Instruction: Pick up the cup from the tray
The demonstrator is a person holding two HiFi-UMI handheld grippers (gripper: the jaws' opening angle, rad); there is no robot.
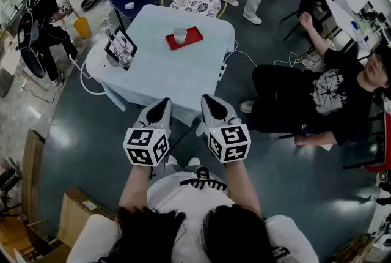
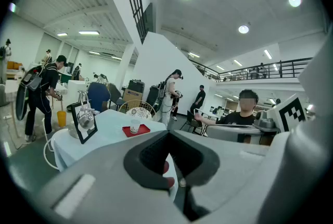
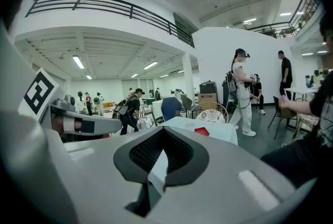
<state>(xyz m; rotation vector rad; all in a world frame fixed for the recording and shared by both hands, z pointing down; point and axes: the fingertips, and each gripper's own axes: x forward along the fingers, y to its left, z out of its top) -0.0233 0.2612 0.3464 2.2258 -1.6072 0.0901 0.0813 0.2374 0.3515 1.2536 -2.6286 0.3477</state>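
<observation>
Both claws are shut tight with nothing in them. The left claw (image 1: 161,105) and the right claw (image 1: 211,101) are held side by side, close to the person's body, at the near edge of the table (image 1: 156,72). Each gripper view shows the two jaws pressed together at the tips, with only the room showing through the gap behind them.

The cup (image 1: 179,34) is well away from them, at the far side of the table. It sits on the red tray (image 1: 194,36), toward the left end of the tray. It stands straight up with its open mouth to the ceiling, so its long line runs up and down. It is too small here to tell if it has a handle.

I think a few things could go wrong. A shut claw cannot take the cup, so one has to open first. If it comes in shut, or too low, it could bump the cup and tip it over. The cup looks small and light, so a push from the side may slide it off the tray. A hard squeeze near the rim might make it pop out. The tray lies on a loose cloth and could shift if a claw leans on it. The reach is long, and a picture frame (image 1: 121,47) stands on the left side of the table, so the left arm could brush it. White cords (image 1: 287,62) lie on the floor to the right, and someone could trip on them.
</observation>
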